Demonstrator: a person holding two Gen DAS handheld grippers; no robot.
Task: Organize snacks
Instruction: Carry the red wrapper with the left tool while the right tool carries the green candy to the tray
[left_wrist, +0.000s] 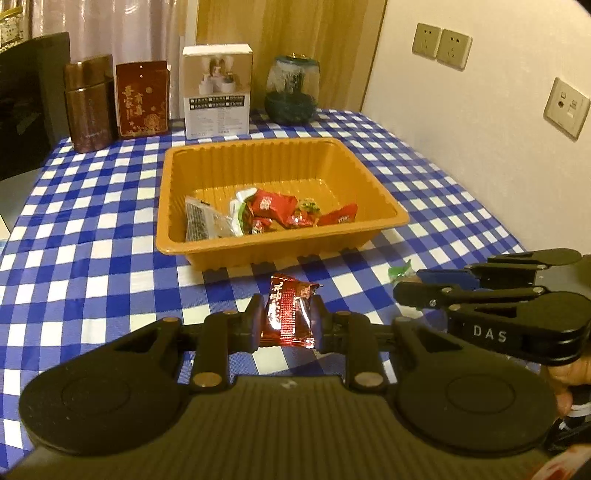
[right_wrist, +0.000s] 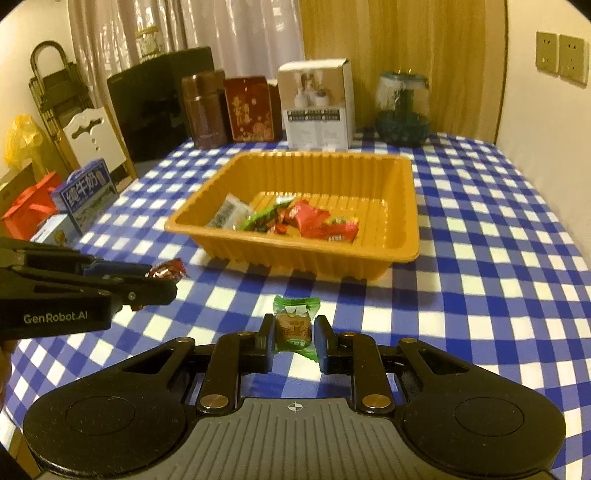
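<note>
Green-wrapped candy (right_wrist: 293, 328) label perhaps illegible, right hand-held gripper (right_wrist: 293, 341) clamping it

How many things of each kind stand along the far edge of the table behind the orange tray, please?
Brown flask: 1
Red box with gold print: 1
White carton: 1
Glass jar with dark green contents: 1
Total: 4

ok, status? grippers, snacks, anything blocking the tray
Left gripper shut on red packet. Right gripper shut on green candy. Both short of tray, snacks already inside. Path clear.
</note>
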